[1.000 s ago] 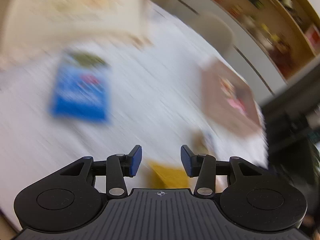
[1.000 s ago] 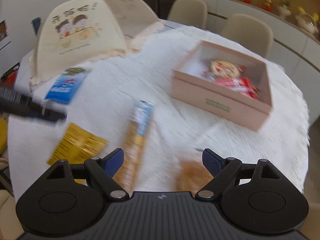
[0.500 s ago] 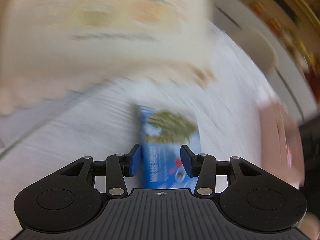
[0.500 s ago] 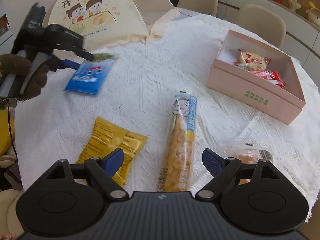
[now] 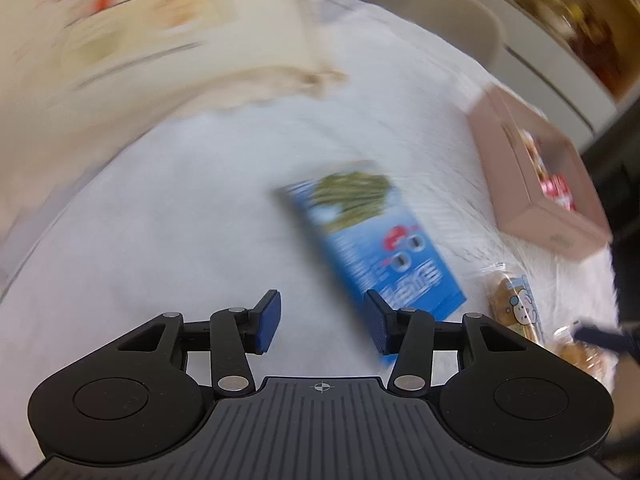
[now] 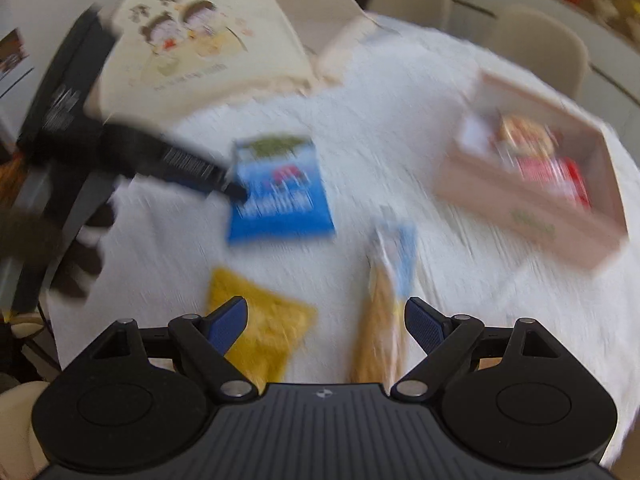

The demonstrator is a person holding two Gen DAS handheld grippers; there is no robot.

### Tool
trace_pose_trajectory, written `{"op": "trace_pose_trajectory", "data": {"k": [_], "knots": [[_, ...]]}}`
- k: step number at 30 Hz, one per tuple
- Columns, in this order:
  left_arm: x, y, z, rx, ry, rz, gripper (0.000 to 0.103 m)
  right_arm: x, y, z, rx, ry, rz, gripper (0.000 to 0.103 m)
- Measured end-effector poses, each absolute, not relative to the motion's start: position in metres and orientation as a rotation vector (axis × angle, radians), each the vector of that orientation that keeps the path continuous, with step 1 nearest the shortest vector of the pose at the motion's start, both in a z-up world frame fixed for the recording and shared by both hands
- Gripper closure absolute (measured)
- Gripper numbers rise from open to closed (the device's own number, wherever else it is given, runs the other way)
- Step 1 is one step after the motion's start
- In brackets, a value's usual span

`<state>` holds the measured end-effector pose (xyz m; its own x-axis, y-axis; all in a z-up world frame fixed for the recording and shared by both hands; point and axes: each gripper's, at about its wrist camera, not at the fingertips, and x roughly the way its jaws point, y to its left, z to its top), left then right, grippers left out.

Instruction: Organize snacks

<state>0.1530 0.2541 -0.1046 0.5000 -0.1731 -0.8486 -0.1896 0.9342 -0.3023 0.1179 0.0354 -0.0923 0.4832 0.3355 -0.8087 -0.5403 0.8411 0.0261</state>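
Observation:
A blue snack packet (image 5: 372, 236) lies flat on the white tablecloth; it also shows in the right wrist view (image 6: 280, 192). My left gripper (image 5: 322, 322) is open and empty, its right finger at the packet's near edge. From the right wrist view the left gripper (image 6: 224, 188) reaches the packet's left edge. My right gripper (image 6: 326, 324) is open and empty above a yellow packet (image 6: 260, 328) and a long biscuit pack (image 6: 386, 300). A pink box (image 6: 532, 192) with snacks inside stands at the right.
A cream food cover (image 6: 208, 44) stands at the back left. Beige chairs (image 6: 536, 48) ring the far side of the round table. The long biscuit pack (image 5: 516, 304) and a small wrapped snack (image 5: 580, 352) lie at the right in the left wrist view.
My left gripper has shifted left, so the blue packet now lies off to its right instead of between the fingers. My right gripper has moved forward and turned toward the packet.

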Motion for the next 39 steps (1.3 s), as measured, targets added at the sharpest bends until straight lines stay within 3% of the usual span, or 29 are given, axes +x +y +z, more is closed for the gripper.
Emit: {"op": "trace_pose_trajectory", "data": {"k": [4,10,16,24,31,36,39], "knots": [[0.115,0.269,-0.103,-0.479,1.075,0.029,0.052,0.166,0.075,-0.107,-0.260,0.937,0.636,0.016],[0.073,0.246,-0.105,-0.497,1.147,-0.055,0.052,0.226,0.121,-0.154,-0.209,1.104,0.627,0.014],[0.068,0.202,-0.097,-0.445,1.148,-0.166,0.052,0.199,0.112,-0.125,-0.298,1.004,0.571,0.024],[0.104,0.143,-0.107,-0.285,1.165,-0.166,0.051,0.145,-0.007,-0.072,-0.208,0.942,0.455,0.024],[0.115,0.120,-0.113,-0.221,1.157,-0.190,0.049,0.090,-0.077,-0.104,-0.115,1.017,0.319,0.023],[0.110,0.137,-0.106,-0.277,1.150,-0.165,0.057,0.074,-0.077,-0.126,-0.031,1.097,0.433,0.019],[0.107,0.147,-0.098,-0.290,1.124,-0.117,0.057,0.068,-0.074,-0.112,-0.110,1.032,0.465,0.019]]}}
